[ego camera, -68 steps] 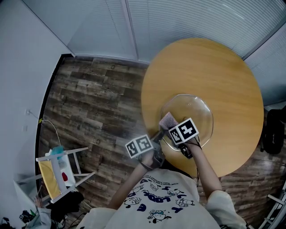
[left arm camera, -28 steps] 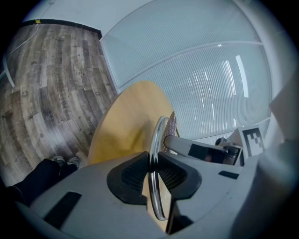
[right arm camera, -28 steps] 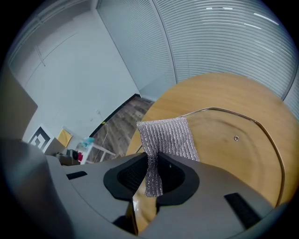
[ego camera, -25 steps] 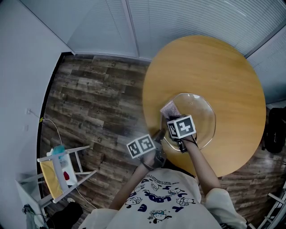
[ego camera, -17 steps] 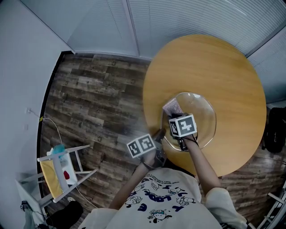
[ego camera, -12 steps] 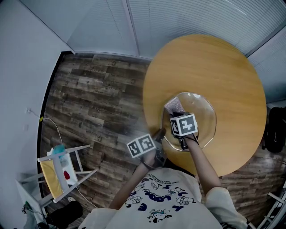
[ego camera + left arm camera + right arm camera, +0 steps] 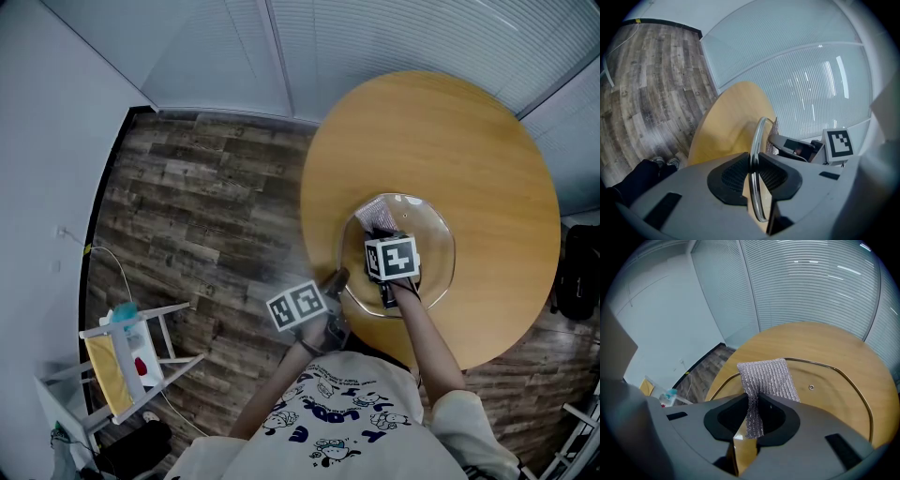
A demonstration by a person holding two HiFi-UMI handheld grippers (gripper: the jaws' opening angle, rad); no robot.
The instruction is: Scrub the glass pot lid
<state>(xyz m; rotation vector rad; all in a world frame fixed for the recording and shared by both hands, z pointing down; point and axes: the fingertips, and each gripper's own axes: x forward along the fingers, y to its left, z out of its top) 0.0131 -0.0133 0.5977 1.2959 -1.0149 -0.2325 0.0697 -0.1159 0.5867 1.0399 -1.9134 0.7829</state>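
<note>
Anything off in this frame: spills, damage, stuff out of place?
Nothing stands out. The clear glass pot lid sits intact on the round wooden table; the left gripper clamps its rim, the right gripper pinches the silver mesh scrubbing cloth over it.

table [image 7: 450, 131]: round, light wood | blinds [image 7: 403, 37]: white, closed, behind table | floor [image 7: 197, 206]: dark wood planks | white stand [image 7: 122, 356]: yellow panel, on floor, well apart from table | black object [image 7: 570, 272]: beside table's right edge
</note>
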